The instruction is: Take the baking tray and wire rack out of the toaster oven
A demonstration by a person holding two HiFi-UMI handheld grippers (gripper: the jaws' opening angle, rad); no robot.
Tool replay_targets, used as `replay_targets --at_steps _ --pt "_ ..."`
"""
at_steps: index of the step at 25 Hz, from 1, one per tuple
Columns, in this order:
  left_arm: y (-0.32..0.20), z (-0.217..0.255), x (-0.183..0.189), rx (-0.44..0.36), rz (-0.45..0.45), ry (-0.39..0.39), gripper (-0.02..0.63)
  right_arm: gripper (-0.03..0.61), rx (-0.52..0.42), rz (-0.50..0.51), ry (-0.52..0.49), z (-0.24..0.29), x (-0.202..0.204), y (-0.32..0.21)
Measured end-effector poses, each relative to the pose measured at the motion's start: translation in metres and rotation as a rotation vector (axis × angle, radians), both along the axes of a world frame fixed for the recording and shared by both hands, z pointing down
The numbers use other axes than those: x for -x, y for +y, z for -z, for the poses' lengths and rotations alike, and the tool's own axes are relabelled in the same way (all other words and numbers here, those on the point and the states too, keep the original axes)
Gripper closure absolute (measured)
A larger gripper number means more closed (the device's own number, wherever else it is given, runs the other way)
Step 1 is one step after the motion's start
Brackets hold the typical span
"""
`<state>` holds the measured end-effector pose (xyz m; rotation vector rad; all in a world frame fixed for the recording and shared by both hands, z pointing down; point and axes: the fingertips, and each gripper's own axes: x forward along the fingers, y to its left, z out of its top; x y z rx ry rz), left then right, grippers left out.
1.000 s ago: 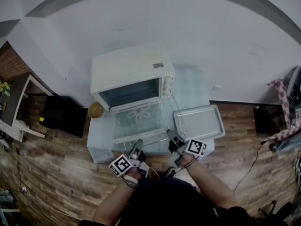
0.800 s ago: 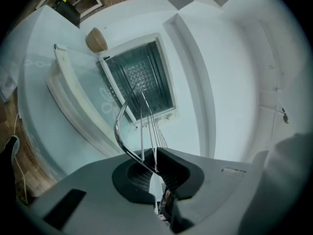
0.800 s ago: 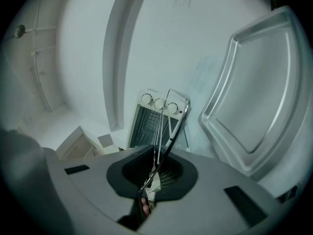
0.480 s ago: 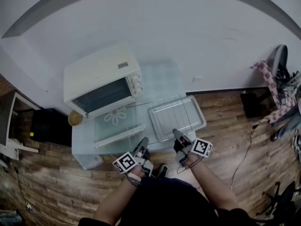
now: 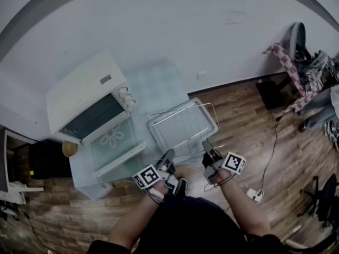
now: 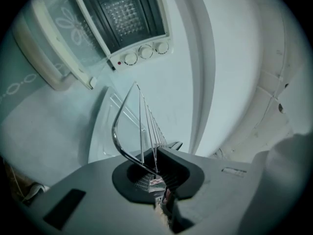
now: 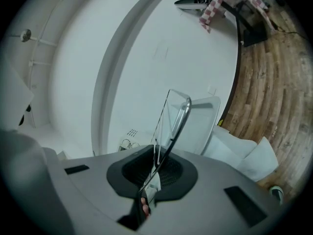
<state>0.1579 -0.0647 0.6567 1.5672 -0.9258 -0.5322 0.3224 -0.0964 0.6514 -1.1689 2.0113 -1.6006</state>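
Fingers of your left gripper [image 5: 169, 155] and right gripper [image 5: 206, 145] are pinched shut, each on the near rim of the wire rack [image 5: 186, 127], so you carry it between both hands. The rack is already clear of the toaster oven [image 5: 79, 97], whose door [image 5: 114, 144] hangs open, and it sits over the baking tray [image 5: 175, 110], which lies on the table [image 5: 153, 86] just right of the oven. Both pieces are out, then (I can make out nothing left in the cavity). What remains, by my reckoning, is to set the rack down and let go; whether its far edge already touches the tray I cannot tell.
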Motion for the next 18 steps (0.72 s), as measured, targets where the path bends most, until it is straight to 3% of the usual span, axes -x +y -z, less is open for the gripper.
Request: replay_targets --at_steps 4,5,9,14,18 --pt "-0.009 -0.008 -0.010 -0.028 -0.072 -0.072 0.600 0.563 0.016 -0.023 0.013 -0.014 -0.014 0.001" --pt "-0.010 -0.013 -0.011 -0.010 -0.079 -0.075 0.598 0.563 0.003 -0.017 0.011 -0.016 -0.014 -0.001" --pt "-0.004 -0.036 -0.014 0.118 -0.077 -0.043 0.598 0.561 0.144 -0.071 -0.007 -0.045 -0.017 0.008" --pt "-0.010 -0.041 -0.008 0.100 -0.116 -0.108 0.597 0.555 0.175 -0.067 -0.007 -0.056 -0.011 0.008" --pt "-0.010 -0.045 -0.005 0.135 -0.133 -0.129 0.594 0.549 0.198 -0.062 0.002 -0.058 -0.007 0.005"
